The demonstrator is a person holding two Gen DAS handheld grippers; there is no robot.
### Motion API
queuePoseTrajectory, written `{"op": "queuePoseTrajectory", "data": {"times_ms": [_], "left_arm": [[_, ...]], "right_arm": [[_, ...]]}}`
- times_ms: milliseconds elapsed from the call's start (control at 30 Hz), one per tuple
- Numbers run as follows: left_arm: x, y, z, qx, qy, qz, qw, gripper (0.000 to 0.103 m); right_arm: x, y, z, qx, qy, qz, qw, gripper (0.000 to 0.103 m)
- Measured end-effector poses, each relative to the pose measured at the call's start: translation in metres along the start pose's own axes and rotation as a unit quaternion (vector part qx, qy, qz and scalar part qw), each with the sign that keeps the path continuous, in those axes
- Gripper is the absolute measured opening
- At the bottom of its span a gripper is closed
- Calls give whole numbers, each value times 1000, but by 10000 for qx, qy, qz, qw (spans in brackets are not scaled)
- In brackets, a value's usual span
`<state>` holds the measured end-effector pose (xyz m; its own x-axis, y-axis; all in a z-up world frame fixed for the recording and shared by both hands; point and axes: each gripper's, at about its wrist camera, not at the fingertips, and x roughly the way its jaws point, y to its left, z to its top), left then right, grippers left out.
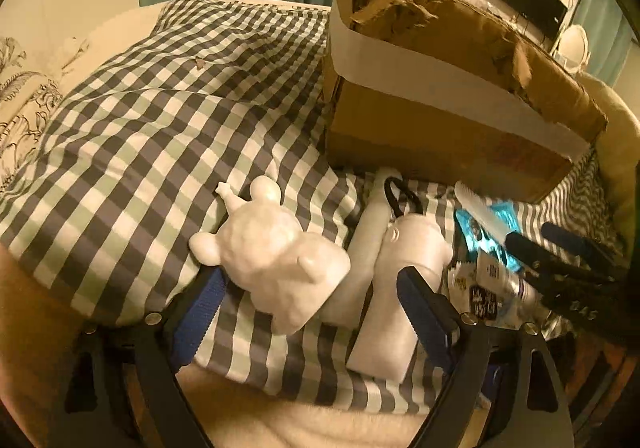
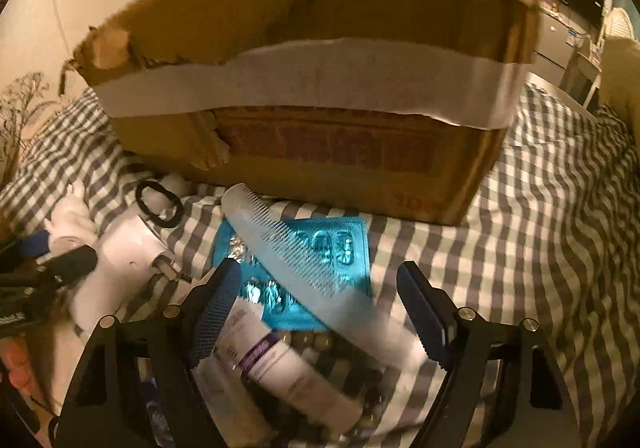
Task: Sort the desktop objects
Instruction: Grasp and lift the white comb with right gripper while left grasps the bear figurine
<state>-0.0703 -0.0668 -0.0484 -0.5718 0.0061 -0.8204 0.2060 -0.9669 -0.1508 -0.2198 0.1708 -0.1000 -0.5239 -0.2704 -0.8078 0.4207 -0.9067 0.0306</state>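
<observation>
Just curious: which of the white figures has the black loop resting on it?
The smooth bottle-shaped figure, lying right of the bumpy bear figure; the black loop rests at its far end.

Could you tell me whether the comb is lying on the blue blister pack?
Yes, the comb lies diagonally across the blister pack.

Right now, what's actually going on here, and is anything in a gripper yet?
A person is sorting small items on a checked bedspread in front of an open cardboard box. The left gripper is open around a white animal figurine, not yet closed on it. The right gripper is open over a pale comb lying across a blue blister pack. Nothing is held.
</observation>
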Motion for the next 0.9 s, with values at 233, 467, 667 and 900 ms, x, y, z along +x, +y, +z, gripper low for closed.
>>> {"op": "queuePoseTrajectory", "data": {"times_ms": [233, 467, 667, 900], "left_arm": [[7, -3, 10, 28, -188, -203, 9996, 90], [8, 2, 11, -36, -242, -226, 9994, 58], [5, 2, 10, -21, -266, -291, 9992, 58], [-10, -4, 4, 119, -440, -409, 9981, 58]], "right_arm": [[21, -1, 4, -146, 414, 151, 9989, 67], [9, -3, -5, -97, 354, 182, 9992, 49], [-9, 2, -21, -191, 277, 56, 9994, 37], [-48, 13, -42, -287, -18, -124, 9995, 3]]}}
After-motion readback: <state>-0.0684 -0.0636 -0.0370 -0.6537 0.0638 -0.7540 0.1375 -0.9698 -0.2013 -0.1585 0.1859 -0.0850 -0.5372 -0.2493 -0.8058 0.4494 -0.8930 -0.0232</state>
